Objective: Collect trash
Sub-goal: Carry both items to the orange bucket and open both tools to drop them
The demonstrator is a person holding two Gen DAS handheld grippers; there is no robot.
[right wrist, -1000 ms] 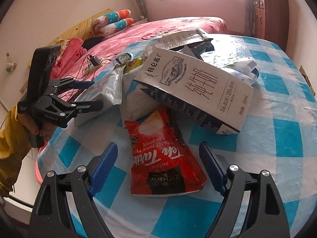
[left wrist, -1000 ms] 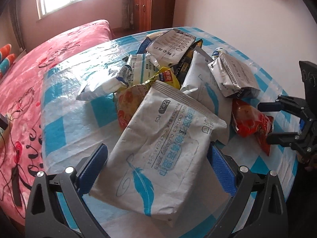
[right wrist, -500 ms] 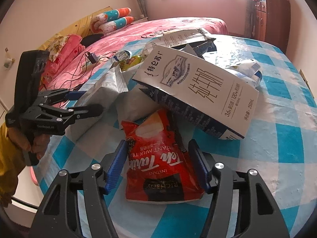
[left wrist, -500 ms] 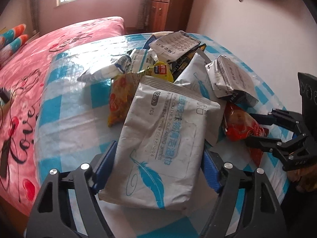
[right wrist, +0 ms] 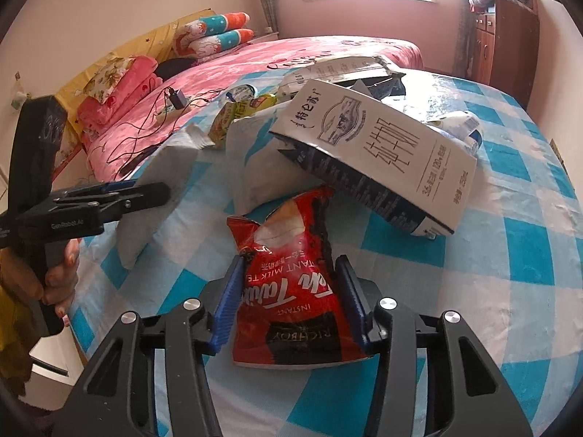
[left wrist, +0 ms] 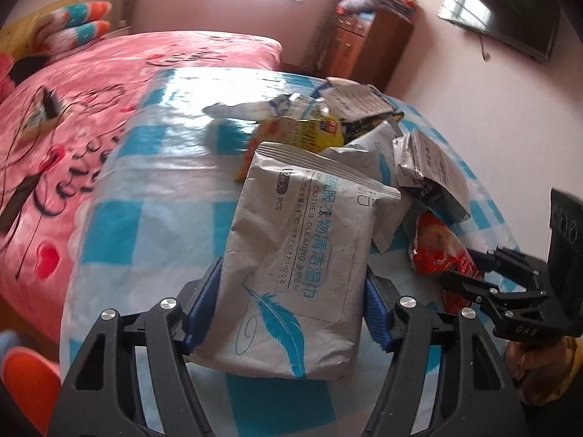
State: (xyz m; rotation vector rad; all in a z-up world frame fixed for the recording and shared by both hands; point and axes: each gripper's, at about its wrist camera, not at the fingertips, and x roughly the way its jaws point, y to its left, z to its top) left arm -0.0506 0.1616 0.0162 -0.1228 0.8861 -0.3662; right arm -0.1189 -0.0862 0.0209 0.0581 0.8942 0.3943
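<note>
A grey wipes pack (left wrist: 302,255) with a blue feather print lies on the checked table, its near end between my left gripper's (left wrist: 293,287) blue pads. The jaws are closing and both pads touch the pack's edges. A red instant milk tea bag (right wrist: 288,291) sits between my right gripper's (right wrist: 289,273) pads. Those jaws are closing too and pinch the bag inward at its sides. In the left wrist view the right gripper (left wrist: 470,273) holds the red bag (left wrist: 441,251) at the right. The left gripper (right wrist: 145,193) shows at the left of the right wrist view.
Behind both packs lies a heap of trash: a flattened milk carton (right wrist: 382,153), a yellow snack bag (left wrist: 309,131) and white wrappers (left wrist: 247,109). The table (right wrist: 510,255) has a blue-white cloth. A pink bed (left wrist: 91,91) runs alongside it, and a wooden cabinet (left wrist: 364,47) stands beyond.
Both pairs of jaws have narrowed from wide open onto their packs. The left gripper has shifted sideways and rolled, so the scene has turned in its view. The right gripper has kept its place.
</note>
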